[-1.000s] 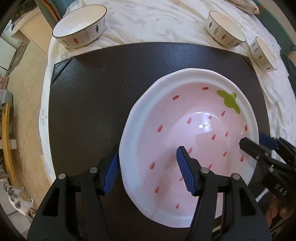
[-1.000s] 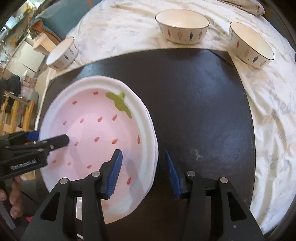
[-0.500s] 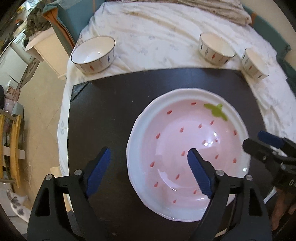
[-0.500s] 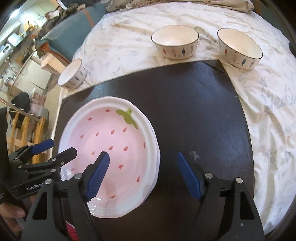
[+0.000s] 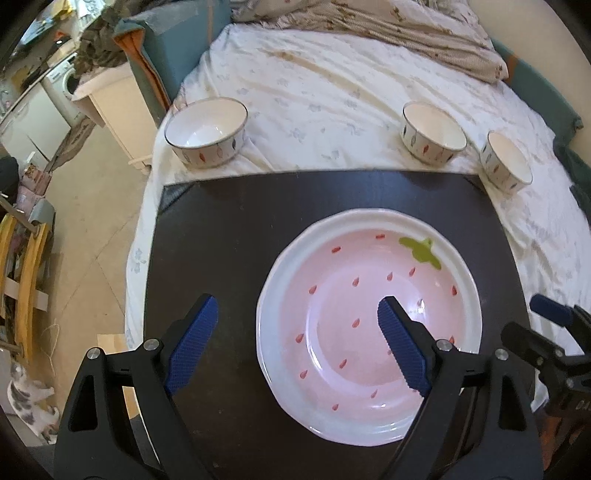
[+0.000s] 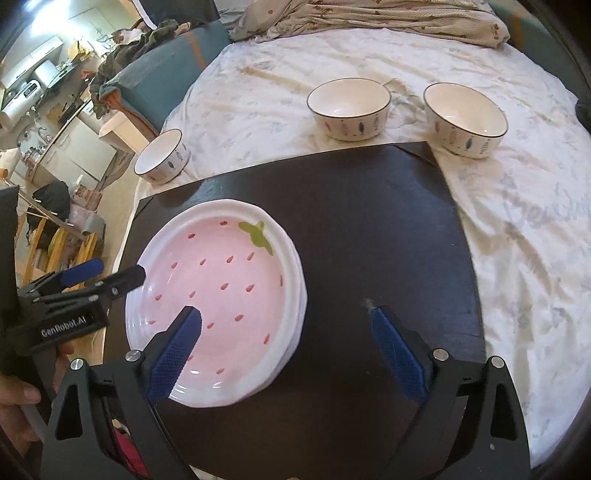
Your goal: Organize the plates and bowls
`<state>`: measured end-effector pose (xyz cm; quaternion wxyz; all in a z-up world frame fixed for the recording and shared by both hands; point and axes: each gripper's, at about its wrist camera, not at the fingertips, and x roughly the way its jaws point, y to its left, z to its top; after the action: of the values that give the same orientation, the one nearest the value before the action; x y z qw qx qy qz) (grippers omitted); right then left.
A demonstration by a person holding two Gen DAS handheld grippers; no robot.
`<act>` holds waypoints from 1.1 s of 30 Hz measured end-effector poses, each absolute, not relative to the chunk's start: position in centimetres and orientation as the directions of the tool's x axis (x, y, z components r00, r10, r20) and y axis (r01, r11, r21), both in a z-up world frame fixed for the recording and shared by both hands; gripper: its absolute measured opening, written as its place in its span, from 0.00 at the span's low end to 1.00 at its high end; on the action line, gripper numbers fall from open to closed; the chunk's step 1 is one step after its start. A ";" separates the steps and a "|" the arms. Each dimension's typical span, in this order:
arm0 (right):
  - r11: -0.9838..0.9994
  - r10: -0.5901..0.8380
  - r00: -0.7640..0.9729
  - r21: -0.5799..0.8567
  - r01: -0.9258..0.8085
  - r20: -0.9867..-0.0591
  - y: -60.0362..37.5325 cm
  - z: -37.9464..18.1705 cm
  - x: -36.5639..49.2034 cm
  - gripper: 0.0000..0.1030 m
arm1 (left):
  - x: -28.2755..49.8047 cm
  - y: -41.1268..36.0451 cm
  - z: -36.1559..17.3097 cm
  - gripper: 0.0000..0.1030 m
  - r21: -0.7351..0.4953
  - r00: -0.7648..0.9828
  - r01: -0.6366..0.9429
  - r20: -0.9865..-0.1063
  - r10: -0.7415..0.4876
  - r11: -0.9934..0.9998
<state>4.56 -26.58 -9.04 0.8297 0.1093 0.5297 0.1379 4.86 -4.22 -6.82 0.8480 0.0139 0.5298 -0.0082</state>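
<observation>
A pink strawberry-pattern plate (image 5: 369, 317) with a white rim lies on a dark board (image 5: 229, 236); in the right wrist view the plate (image 6: 221, 295) seems to top a small stack. Three white bowls with leaf marks stand on the bed sheet beyond the board: one at left (image 5: 205, 132), two at right (image 5: 433, 133) (image 5: 508, 166). My left gripper (image 5: 297, 332) is open and empty above the plate's left rim. My right gripper (image 6: 286, 339) is open and empty above the plate's right rim.
The board (image 6: 369, 221) lies on a bed with a white printed sheet (image 5: 332, 92). A rumpled blanket (image 5: 406, 29) lies at the far side. The floor (image 5: 74, 221) and furniture are to the left, past the bed's edge.
Both grippers opened wide, let go of the plate's rims, and rose and drew back. The plate stays on the board.
</observation>
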 end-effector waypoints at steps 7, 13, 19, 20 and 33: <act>0.939 0.341 0.410 0.329 -0.103 -0.846 -27.3 -7.0 4.2 0.93 | 4.8 -4.4 -5.8 0.84 -0.006 0.478 0.025 -0.878 -0.018 1.000; 0.936 0.346 0.449 0.335 -0.107 -0.824 -28.3 -4.7 5.2 0.93 | 5.6 -5.0 -5.5 0.84 -0.012 0.457 0.017 -0.889 -0.018 1.000; 0.928 0.350 0.448 0.371 -0.044 -0.822 -31.0 -4.6 7.8 0.93 | 7.1 -6.1 -4.6 0.84 0.009 0.472 0.010 -0.882 0.003 1.000; 0.928 0.346 0.451 0.371 -0.035 -0.823 -31.4 -4.6 8.2 0.93 | 7.5 -6.3 -4.5 0.84 0.012 0.472 0.009 -0.882 0.006 1.000; 0.920 0.147 0.504 0.304 0.246 -0.851 -40.7 -3.2 14.3 0.93 | 15.3 -10.9 -4.0 0.84 -0.053 0.431 -0.027 -0.902 -0.036 0.998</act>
<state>14.28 -40.73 -3.17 0.8443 0.1976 0.4973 -0.0294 15.33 -10.95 -3.97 0.8454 -0.0299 0.5333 -0.0027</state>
